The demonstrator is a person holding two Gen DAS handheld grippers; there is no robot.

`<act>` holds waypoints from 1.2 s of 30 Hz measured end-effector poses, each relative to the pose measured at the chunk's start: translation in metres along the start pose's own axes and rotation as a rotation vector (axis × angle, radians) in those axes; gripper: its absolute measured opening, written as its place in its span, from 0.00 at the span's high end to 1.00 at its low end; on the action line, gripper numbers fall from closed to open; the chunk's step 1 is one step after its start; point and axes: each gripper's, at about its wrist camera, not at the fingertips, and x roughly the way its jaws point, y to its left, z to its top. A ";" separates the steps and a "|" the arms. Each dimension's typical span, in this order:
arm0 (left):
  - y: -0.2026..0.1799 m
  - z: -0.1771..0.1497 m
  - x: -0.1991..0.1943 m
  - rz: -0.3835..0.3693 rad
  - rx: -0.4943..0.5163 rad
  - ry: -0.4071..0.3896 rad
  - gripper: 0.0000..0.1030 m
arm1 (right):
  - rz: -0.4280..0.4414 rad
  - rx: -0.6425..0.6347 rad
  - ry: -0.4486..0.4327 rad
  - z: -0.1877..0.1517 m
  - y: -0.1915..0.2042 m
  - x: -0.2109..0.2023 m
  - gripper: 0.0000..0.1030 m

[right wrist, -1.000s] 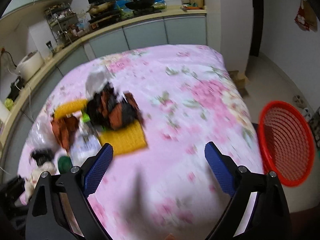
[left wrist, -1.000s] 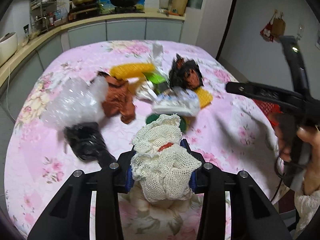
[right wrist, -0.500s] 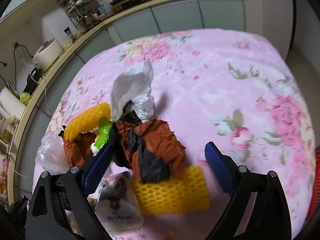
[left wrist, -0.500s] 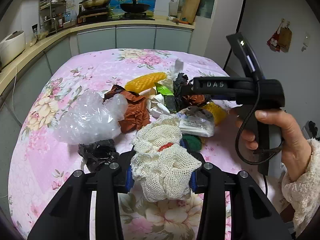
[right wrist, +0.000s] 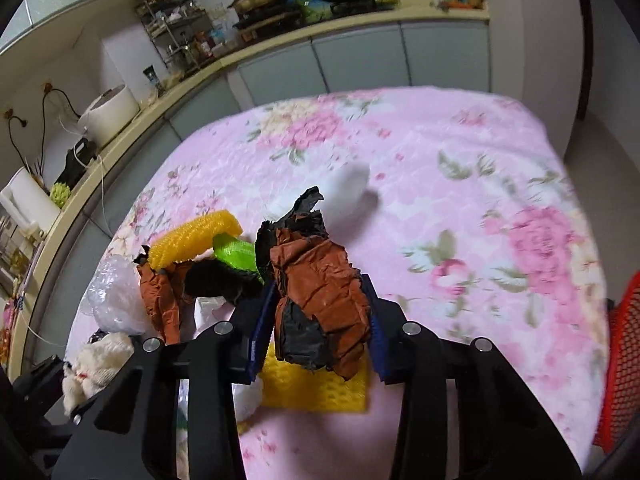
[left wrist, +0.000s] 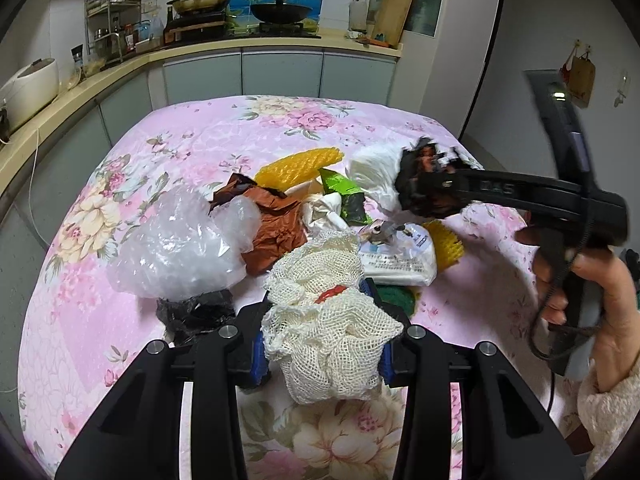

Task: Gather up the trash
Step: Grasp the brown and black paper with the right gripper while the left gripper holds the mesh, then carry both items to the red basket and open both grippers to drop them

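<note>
My left gripper is shut on a cream mesh net bundle above the table's near edge; the bundle also shows in the right wrist view. My right gripper is shut on a crumpled brown and black paper wad; it reaches in from the right in the left wrist view, holding the wad. Around it lie a bubble wrap bag, brown paper, yellow foam nets, a green wrapper, a white packet and a black bag.
The table has a pink floral cloth. A red mesh basket stands on the floor off the table's right edge. A kitchen counter with pans and a rice cooker runs behind and to the left.
My right gripper swung from the basket side to the pile and closed on the brown and black paper wad. My left gripper kept holding the mesh bundle and drew back a little.
</note>
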 end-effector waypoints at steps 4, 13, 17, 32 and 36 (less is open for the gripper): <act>-0.009 0.007 0.000 0.001 0.017 -0.011 0.63 | -0.015 0.023 -0.040 -0.005 -0.012 -0.027 0.62; -0.048 0.038 -0.004 -0.020 0.087 -0.054 0.63 | -0.040 0.124 -0.133 -0.017 -0.050 -0.094 0.62; -0.073 0.054 -0.006 -0.046 0.130 -0.081 0.62 | -0.077 0.167 -0.178 -0.020 -0.071 -0.125 0.62; -0.212 0.092 0.025 -0.242 0.317 -0.073 0.62 | -0.346 0.389 -0.267 -0.049 -0.186 -0.212 0.62; -0.254 0.091 0.047 -0.296 0.374 -0.030 0.62 | -0.413 0.463 -0.229 -0.063 -0.219 -0.208 0.62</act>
